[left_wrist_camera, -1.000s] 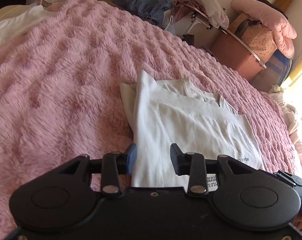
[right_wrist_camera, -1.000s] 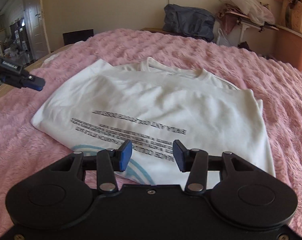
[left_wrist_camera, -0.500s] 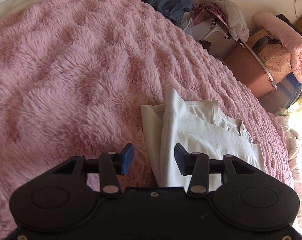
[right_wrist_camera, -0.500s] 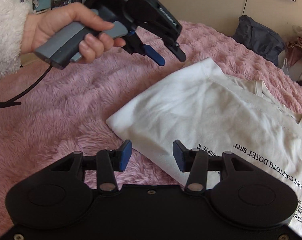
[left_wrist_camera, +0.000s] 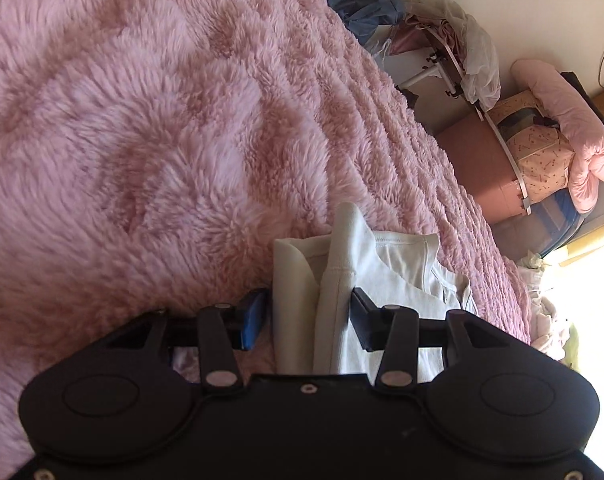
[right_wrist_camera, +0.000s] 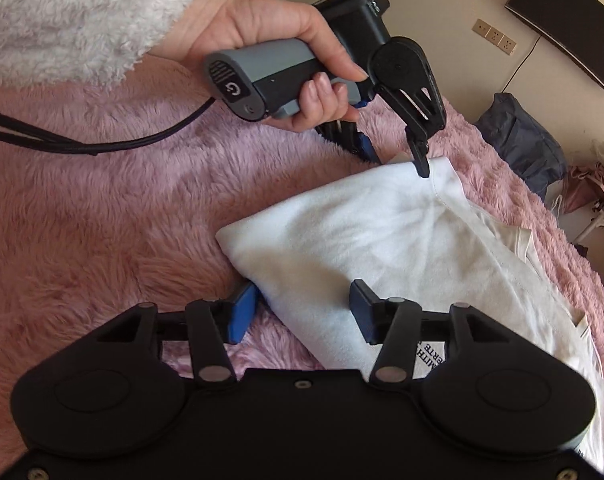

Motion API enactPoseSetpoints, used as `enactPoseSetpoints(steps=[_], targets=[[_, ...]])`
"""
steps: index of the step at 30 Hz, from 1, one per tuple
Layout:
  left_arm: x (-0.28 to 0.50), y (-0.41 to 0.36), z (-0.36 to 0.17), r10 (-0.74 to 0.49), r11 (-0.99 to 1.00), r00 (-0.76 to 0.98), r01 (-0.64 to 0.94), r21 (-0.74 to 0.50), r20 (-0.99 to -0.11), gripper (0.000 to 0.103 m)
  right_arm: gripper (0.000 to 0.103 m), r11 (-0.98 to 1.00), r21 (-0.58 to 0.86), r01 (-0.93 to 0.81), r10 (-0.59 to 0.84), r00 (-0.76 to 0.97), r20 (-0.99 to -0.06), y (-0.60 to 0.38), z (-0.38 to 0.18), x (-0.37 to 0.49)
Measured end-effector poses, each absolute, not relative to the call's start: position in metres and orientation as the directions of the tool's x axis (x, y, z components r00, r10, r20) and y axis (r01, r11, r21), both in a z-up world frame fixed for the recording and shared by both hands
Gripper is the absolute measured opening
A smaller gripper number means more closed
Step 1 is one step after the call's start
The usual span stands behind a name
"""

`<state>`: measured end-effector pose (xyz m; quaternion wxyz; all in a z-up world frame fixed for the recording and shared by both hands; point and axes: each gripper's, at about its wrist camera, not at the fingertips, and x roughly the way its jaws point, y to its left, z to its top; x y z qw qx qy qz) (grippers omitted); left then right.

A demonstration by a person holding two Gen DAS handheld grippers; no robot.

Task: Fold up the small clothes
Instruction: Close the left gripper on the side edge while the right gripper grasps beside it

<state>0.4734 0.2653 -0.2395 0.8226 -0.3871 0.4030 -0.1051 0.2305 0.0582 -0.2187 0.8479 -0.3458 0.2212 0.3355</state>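
Observation:
A white T-shirt (right_wrist_camera: 381, 240) with black print lies partly folded on a fluffy pink blanket (right_wrist_camera: 102, 200). In the left wrist view its folded edge (left_wrist_camera: 333, 288) runs between the open fingers of my left gripper (left_wrist_camera: 307, 318). The right wrist view shows the left gripper (right_wrist_camera: 397, 160), held by a hand, with its fingertips at the shirt's far corner. My right gripper (right_wrist_camera: 300, 314) is open, its fingers either side of the shirt's near corner.
The pink blanket (left_wrist_camera: 142, 120) covers the whole bed. Beyond the bed are a dark blue bag (right_wrist_camera: 521, 140), a rack with clothes (left_wrist_camera: 461, 60), boxes and pink bedding (left_wrist_camera: 561, 128) against the wall. A cable (right_wrist_camera: 82, 140) trails from the left gripper's handle.
Both grippers have moved in to the shirt's left edge. The left gripper has come down onto the far corner, the right onto the near corner. Both stay open.

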Motion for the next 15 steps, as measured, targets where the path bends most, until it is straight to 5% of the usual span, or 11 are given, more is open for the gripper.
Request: enactPoseSetpoints(steps=[9, 12, 15], targets=[[0.495, 0.258, -0.243, -0.523, 0.655, 0.645, -0.115, -0.747, -0.557, 0.04, 0.053, 0.456, -0.599, -0.659, 0.415, 0.752, -0.512, 0.084, -0.225, 0.22], [0.499, 0.257, -0.246, -0.534, 0.648, 0.636, -0.115, -0.753, -0.557, 0.02, 0.027, 0.436, -0.599, -0.672, 0.429, 0.74, -0.518, 0.087, -0.225, 0.217], [0.494, 0.262, -0.249, -0.545, 0.618, 0.642, -0.127, -0.776, -0.539, 0.017, 0.015, 0.444, -0.587, -0.677, 0.428, 0.736, -0.525, 0.088, -0.223, 0.217]])
